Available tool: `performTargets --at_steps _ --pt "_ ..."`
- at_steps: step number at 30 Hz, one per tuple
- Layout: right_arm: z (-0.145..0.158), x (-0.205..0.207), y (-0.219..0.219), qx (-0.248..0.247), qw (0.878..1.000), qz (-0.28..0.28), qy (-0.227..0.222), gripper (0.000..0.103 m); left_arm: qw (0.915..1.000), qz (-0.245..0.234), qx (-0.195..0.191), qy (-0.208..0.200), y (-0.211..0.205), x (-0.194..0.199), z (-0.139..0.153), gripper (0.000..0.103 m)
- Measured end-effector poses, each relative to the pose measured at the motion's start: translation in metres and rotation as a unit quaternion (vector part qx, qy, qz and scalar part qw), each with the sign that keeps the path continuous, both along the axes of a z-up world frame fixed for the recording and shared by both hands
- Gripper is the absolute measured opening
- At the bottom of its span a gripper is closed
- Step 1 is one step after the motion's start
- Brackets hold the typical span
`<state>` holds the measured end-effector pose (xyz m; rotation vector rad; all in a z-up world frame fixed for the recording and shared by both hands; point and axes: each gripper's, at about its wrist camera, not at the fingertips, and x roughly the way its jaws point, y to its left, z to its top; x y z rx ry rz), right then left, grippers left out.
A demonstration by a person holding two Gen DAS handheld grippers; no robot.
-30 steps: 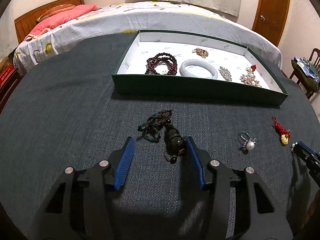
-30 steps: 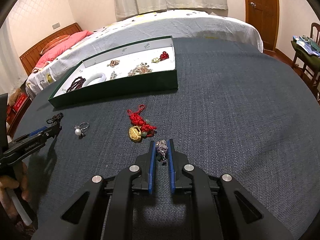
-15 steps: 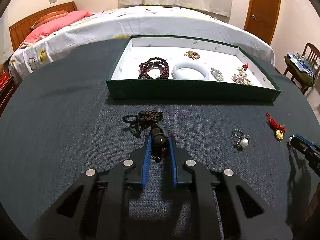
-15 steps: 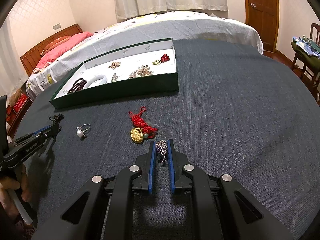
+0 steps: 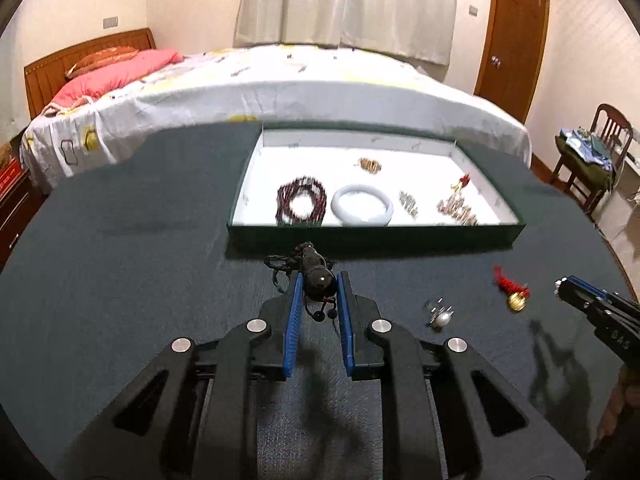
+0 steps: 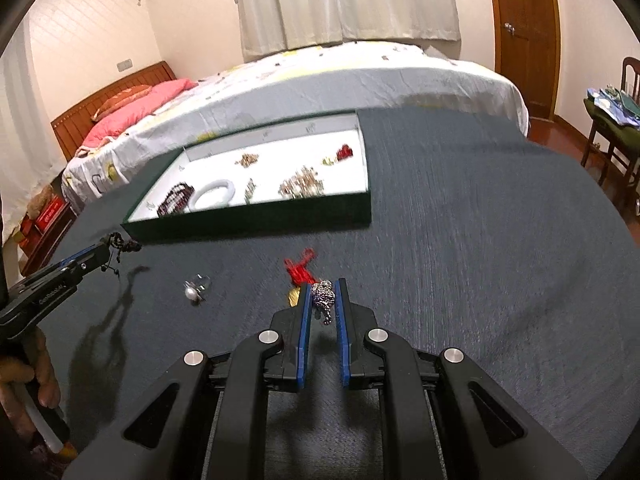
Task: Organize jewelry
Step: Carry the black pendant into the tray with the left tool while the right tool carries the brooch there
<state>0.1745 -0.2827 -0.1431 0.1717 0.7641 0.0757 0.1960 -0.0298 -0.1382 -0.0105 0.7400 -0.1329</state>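
Observation:
My left gripper point(image 5: 319, 284) is shut on a dark bead pendant point(image 5: 317, 278) with a dangling cord, held above the dark tablecloth in front of the green tray point(image 5: 372, 237). My right gripper point(image 6: 323, 294) is shut on a small silver brooch point(image 6: 322, 295), lifted above the cloth. The tray point(image 6: 248, 222) holds a dark red bead bracelet point(image 5: 300, 203), a white bangle point(image 5: 362, 210) and several small brooches. A pearl ring point(image 5: 439, 315) and a red knot charm with a gold piece point(image 5: 510, 290) lie on the cloth; both also show in the right wrist view, the ring point(image 6: 196, 289) and the charm point(image 6: 300, 272).
The round table with dark cloth point(image 6: 480, 260) stands next to a bed point(image 5: 280, 80). A chair with clothes point(image 5: 592, 152) is at the right, a wooden door point(image 6: 524, 28) behind. The left gripper also shows in the right wrist view point(image 6: 110, 250), the right gripper in the left wrist view point(image 5: 560, 286).
My left gripper closed on the dark pendant and lifted it toward the tray. My right gripper rose with the silver brooch still in it.

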Motion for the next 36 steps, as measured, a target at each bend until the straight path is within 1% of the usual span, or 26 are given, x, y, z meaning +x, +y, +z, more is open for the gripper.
performTargets --at_steps 6,12,15,17,22,25,28,32,36 --pt "0.028 0.006 0.007 -0.001 0.999 0.01 -0.036 0.012 0.9991 -0.012 -0.009 -0.039 -0.005 -0.002 0.033 0.017" --pt "0.059 0.026 0.016 -0.001 0.997 0.025 -0.076 0.012 0.9972 -0.02 -0.021 -0.07 -0.009 0.012 0.06 0.017" --pt "0.073 0.041 0.024 -0.008 0.995 0.032 -0.096 0.012 0.9959 -0.025 -0.024 -0.083 -0.013 0.026 0.07 0.017" --pt "0.08 0.052 0.027 -0.01 0.994 0.036 -0.107 0.012 0.9948 -0.025 -0.019 -0.097 -0.016 0.039 0.077 0.017" --pt "0.087 0.09 0.034 -0.01 0.992 0.041 -0.121 0.012 0.9934 -0.024 -0.017 -0.111 -0.023 0.075 0.084 0.017" --pt "0.085 0.111 0.038 -0.015 0.991 0.043 -0.126 0.012 0.9936 -0.02 -0.011 -0.111 -0.026 0.099 0.08 0.017" --pt "0.073 0.137 0.043 -0.018 0.992 0.045 -0.117 0.012 0.9955 -0.017 -0.004 -0.093 -0.029 0.125 0.063 0.017" --pt "0.046 0.17 0.049 -0.023 0.995 0.049 -0.083 0.012 0.9982 -0.017 0.005 -0.058 -0.034 0.157 0.034 0.017" --pt "0.012 0.203 0.052 -0.025 0.998 0.051 -0.032 0.012 0.9997 -0.019 0.001 -0.013 -0.036 0.186 0.006 0.017"
